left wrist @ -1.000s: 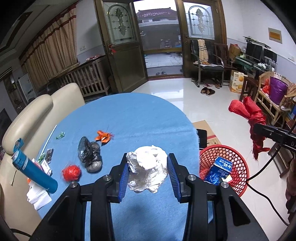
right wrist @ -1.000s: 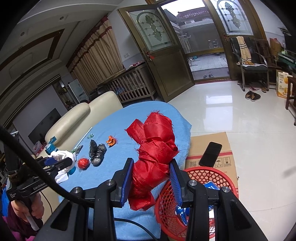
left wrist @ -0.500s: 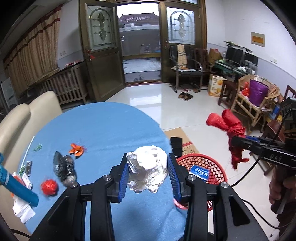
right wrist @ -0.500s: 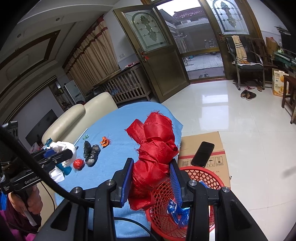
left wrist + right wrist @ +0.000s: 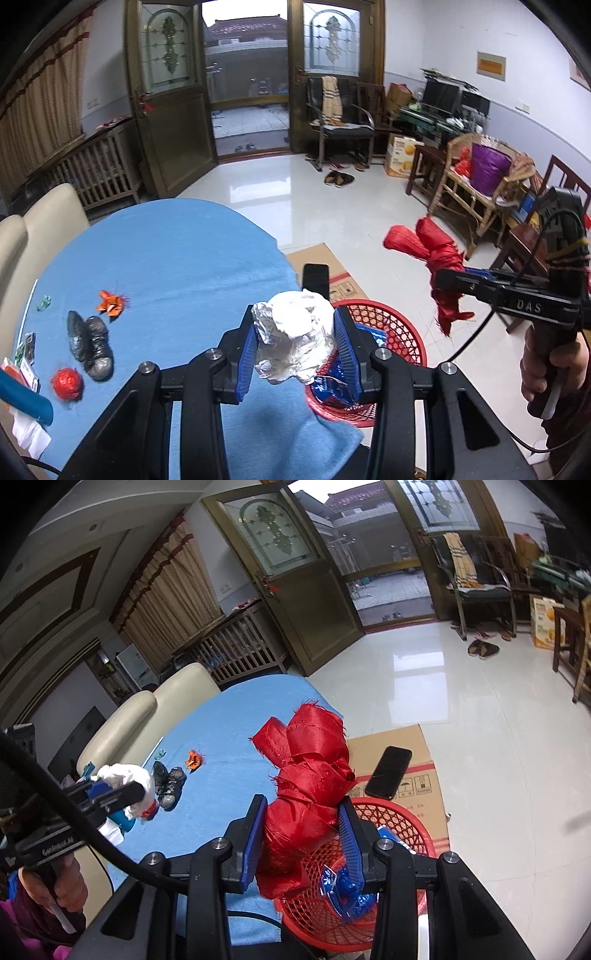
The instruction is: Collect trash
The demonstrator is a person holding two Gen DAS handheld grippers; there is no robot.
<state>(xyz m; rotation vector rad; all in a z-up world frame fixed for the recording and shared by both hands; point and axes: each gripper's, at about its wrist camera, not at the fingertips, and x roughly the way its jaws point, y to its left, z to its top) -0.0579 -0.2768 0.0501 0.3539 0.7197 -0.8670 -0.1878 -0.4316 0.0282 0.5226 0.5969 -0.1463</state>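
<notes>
My left gripper (image 5: pixel 297 349) is shut on a crumpled white foil-and-paper ball (image 5: pixel 295 341), held at the table's right edge, next to the red mesh basket (image 5: pixel 399 332). My right gripper (image 5: pixel 304 834) is shut on a bunch of red ribbon (image 5: pixel 308 786), held over the near rim of the basket (image 5: pixel 410 827). The basket stands on the floor and holds a blue wrapper (image 5: pixel 341 886). In the left wrist view the right gripper (image 5: pixel 448 280) and its ribbon (image 5: pixel 432 254) hang to the right of the basket.
The blue-clothed table (image 5: pixel 166 258) carries a black crumpled bag (image 5: pixel 88 343), a small red ball (image 5: pixel 66 382), an orange scrap (image 5: pixel 110 301) and a blue tube (image 5: pixel 26 398). A phone (image 5: pixel 388 771) lies on flattened cardboard (image 5: pixel 410 753) behind the basket. Chairs stand beside the table.
My left gripper has swung right with the white ball, from over the table to its edge by the basket. The right gripper holds the ribbon nearly still over the basket.
</notes>
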